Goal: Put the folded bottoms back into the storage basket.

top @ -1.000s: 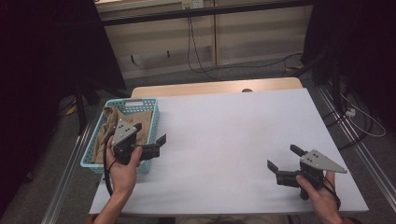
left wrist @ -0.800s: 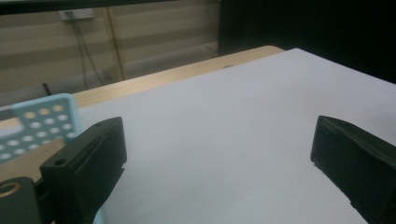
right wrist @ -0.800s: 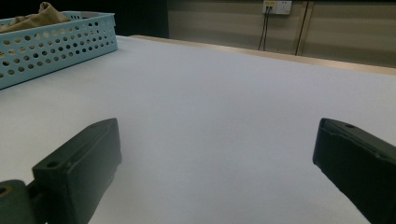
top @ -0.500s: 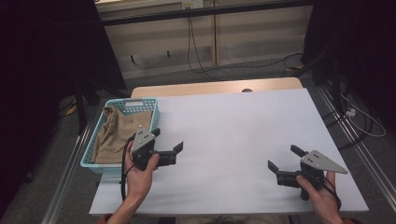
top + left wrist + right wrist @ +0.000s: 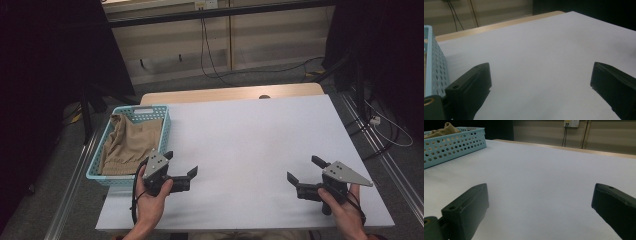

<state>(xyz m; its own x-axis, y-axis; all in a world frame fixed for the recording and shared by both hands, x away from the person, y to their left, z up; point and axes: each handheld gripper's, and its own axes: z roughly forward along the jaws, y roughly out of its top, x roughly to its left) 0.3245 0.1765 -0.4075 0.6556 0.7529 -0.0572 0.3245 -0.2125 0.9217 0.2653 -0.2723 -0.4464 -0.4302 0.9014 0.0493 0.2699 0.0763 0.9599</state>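
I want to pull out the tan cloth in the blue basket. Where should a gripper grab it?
Probably from above, at the crumpled tan cloth's raised bunched folds near the middle. It lies loosely heaped inside the light blue perforated plastic basket, whose walls block a sideways approach. The left gripper, jaws open, sits closest, just beside the basket's near corner.

White desk (image 5: 250,145), bare across the middle. Light blue perforated basket (image 5: 163,122) at its left edge, holding crumpled tan cloth (image 5: 127,145). Black cables (image 5: 210,55) trail on the floor beyond.
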